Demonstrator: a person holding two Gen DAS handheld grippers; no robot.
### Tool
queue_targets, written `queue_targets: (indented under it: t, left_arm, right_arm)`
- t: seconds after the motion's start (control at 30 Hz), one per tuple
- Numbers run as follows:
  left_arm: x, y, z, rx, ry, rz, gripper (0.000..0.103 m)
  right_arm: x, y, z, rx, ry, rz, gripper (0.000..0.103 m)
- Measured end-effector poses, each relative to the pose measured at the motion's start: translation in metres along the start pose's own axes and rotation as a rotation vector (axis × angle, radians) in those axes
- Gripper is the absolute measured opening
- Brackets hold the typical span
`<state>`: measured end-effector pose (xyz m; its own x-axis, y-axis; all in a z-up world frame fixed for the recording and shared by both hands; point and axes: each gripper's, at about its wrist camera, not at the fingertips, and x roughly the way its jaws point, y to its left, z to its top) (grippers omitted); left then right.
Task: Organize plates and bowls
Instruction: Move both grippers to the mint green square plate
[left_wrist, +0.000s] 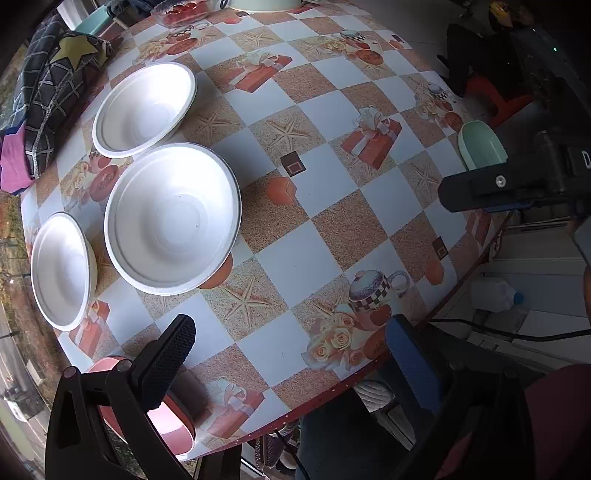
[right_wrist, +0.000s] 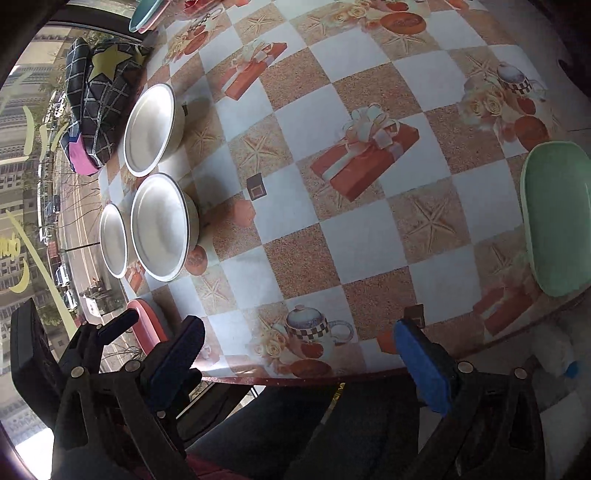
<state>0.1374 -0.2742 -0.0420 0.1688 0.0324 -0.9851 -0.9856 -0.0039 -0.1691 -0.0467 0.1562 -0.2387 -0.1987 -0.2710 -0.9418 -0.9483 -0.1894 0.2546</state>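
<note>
Three white bowls stand apart on the left of the checked table (left_wrist: 325, 254): a far one (left_wrist: 144, 109), a middle one (left_wrist: 173, 218) and a near one (left_wrist: 61, 269). In the right wrist view the same bowls are the far (right_wrist: 149, 129), middle (right_wrist: 160, 225) and near (right_wrist: 113, 240). A pink plate (left_wrist: 170, 424) lies at the near left edge, under my left gripper's left finger. A green plate (right_wrist: 557, 221) sits at the right edge. My left gripper (left_wrist: 291, 365) and right gripper (right_wrist: 301, 362) hang open over the near table edge, with nothing between their fingers.
A dark quilted bag with a yellow star (left_wrist: 62, 85) lies beyond the bowls by the window. A clear dish of red items (left_wrist: 184, 11) sits at the far edge. A person's lap is below the table edge (right_wrist: 295, 376). A white jug (left_wrist: 495, 295) stands on the floor.
</note>
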Motion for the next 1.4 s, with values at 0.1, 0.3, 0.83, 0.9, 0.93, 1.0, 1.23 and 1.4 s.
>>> queue_targets:
  t: [0.1,0.3,0.83,0.9,0.93,1.0,1.23,1.4]
  left_arm:
    - [0.004,-0.012,0.009,0.035,0.025,-0.002,0.103]
    - [0.012,-0.031,0.020,0.071,0.071,-0.023,0.103]
    - [0.036,-0.075,0.078,0.081,0.149,-0.078,0.103]
    - [0.038,-0.082,0.082,0.081,0.153,-0.084,0.103]
    - [0.039,-0.086,0.085,0.084,0.154,-0.084,0.103]
    - [0.042,-0.094,0.089,0.093,0.157,-0.082,0.103]
    - [0.053,-0.113,0.101,0.086,0.183,-0.088,0.103]
    - [0.064,-0.121,0.113,0.068,0.188,-0.084,0.103]
  right_arm:
    - [-0.013,-0.028,-0.001,0.068,-0.017,-0.002,0.103]
    - [-0.031,-0.086,0.002,0.206,-0.050,-0.020,0.103]
    - [-0.060,-0.181,0.014,0.339,-0.110,-0.145,0.103]
    - [-0.061,-0.190,0.016,0.331,-0.118,-0.176,0.103]
    - [-0.061,-0.193,0.018,0.327,-0.122,-0.190,0.103]
    - [-0.063,-0.201,0.019,0.320,-0.131,-0.216,0.103]
    - [-0.062,-0.226,0.018,0.324,-0.119,-0.252,0.103]
    - [-0.060,-0.239,0.015,0.336,-0.115,-0.255,0.103]
